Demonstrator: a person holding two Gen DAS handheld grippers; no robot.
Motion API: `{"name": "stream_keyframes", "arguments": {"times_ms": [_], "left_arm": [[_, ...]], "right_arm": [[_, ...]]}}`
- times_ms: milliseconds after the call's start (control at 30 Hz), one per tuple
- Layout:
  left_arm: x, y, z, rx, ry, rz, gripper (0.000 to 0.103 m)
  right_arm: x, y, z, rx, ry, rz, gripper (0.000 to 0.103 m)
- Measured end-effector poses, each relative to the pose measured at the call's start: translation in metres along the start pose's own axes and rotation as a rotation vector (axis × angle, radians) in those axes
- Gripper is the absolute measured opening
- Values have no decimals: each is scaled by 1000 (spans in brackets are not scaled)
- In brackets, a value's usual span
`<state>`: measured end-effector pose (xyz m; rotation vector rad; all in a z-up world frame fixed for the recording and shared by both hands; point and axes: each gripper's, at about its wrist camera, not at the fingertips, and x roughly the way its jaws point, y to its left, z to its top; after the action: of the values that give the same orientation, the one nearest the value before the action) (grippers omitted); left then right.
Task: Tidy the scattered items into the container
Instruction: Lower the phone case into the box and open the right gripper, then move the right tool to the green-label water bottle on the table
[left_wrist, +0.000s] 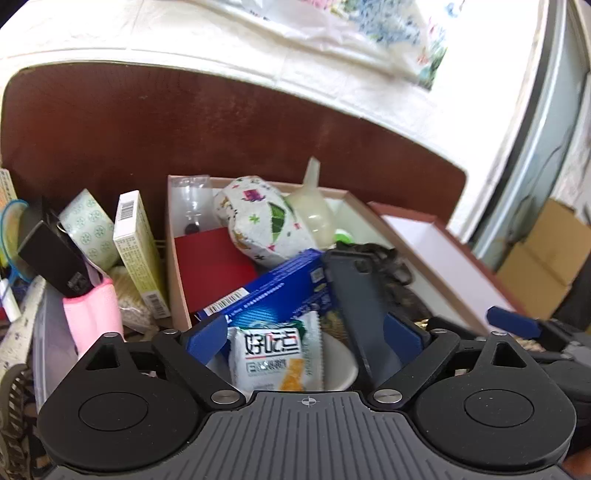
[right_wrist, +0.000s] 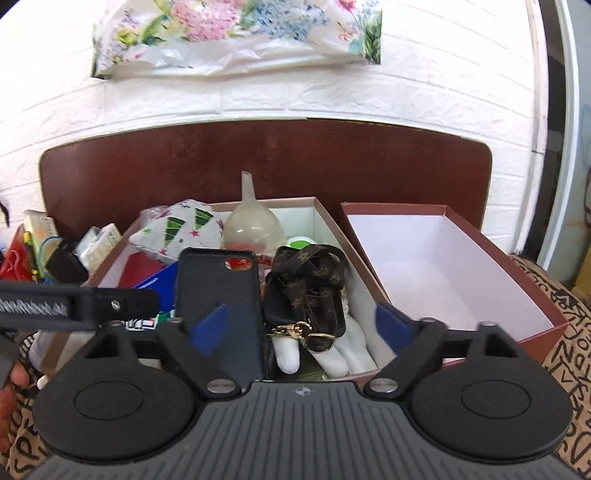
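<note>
While both jaws stand wide and hold nothing, I log the box (right_wrist: 332, 221) as well filled: phone case (right_wrist: 216, 284), strap (right_wrist: 306, 280), funnel (right_wrist: 255, 221). Clutter (left_wrist: 92, 240) left of it remains. Box lid (right_wrist: 443, 266) sits beside it; brown board (right_wrist: 258, 158), white brick wall (right_wrist: 258, 92) behind.

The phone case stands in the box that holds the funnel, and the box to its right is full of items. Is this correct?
Not quite. The phone case does stand in the box with the funnel, but the right wrist view shows the box to its right is empty.
</note>
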<state>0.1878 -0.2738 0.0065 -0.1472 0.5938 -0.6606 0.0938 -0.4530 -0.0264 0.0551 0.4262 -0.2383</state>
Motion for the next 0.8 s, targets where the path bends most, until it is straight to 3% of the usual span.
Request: {"name": "stream_keyframes", "arguments": {"times_ms": [233, 500, 800], "left_arm": [[-32, -12, -15, 81, -23, -1, 103], [-66, -5, -23, 27, -21, 26, 103], [-115, -1, -36, 58, -45, 20, 103]], "right_arm": [[-24, 29, -7, -85, -5, 46, 101], [-46, 53, -10, -105, 20, 64, 102], [-74, 90, -13, -111, 20, 125, 102]]}}
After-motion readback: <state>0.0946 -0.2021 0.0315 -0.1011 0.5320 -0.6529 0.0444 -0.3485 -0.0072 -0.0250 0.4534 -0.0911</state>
